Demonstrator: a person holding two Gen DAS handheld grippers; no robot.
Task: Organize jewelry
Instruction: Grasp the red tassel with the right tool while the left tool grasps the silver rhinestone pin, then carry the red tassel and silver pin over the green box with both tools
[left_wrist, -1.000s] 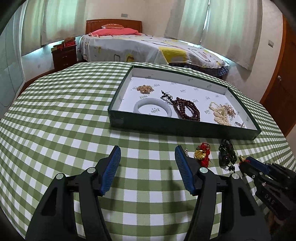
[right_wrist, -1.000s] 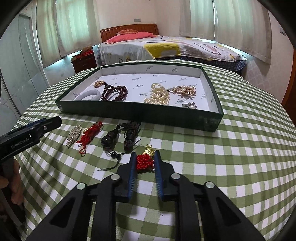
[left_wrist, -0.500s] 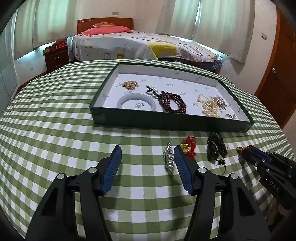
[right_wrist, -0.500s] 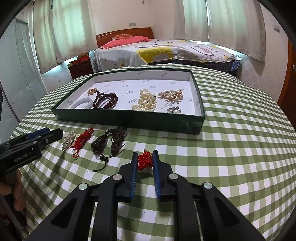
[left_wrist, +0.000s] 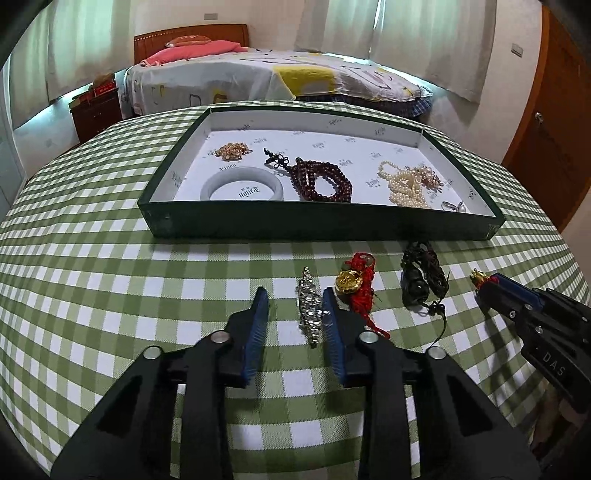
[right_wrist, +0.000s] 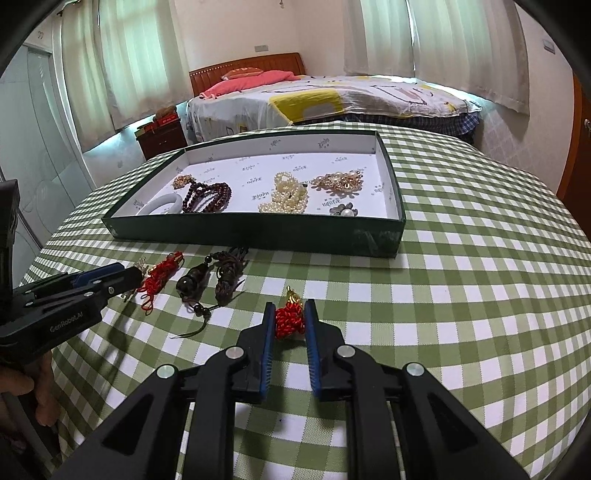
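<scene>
1. Right gripper (right_wrist: 290, 319) is clamped narrowly on a small red knotted cord charm with a gold cap (right_wrist: 290, 317), which sits between its blue-padded fingers (right_wrist: 266, 343) above the green-and-white checked desk (right_wrist: 461, 314).
2. Left gripper (left_wrist: 293, 315) stands wide apart, low over the desk, with a silver rhinestone brooch (left_wrist: 310, 308) lying on the cloth between its fingers, close against the right-hand one; whether it touches the pad cannot be told.
3. Just beside the brooch lies a red knotted cord ornament with a gold coin-like pendant (left_wrist: 356, 286), and further along a dark brown wooden bead string with black cord (left_wrist: 421, 278).
4. Beyond these stands a shallow dark green rectangular tray with a white printed lining (left_wrist: 314, 227).
5. Inside the tray lie a pale jade-like bangle (left_wrist: 242, 186), a dark red wooden bead bracelet (left_wrist: 321, 181), a small gold chain heap (left_wrist: 232, 150), a cream pearl necklace (left_wrist: 404, 184), a gold-and-pearl cluster piece (right_wrist: 340, 181) and a small silver pearl brooch (right_wrist: 343, 211).
6. Behind the desk is a bed with a patterned cover (right_wrist: 332, 99).
</scene>
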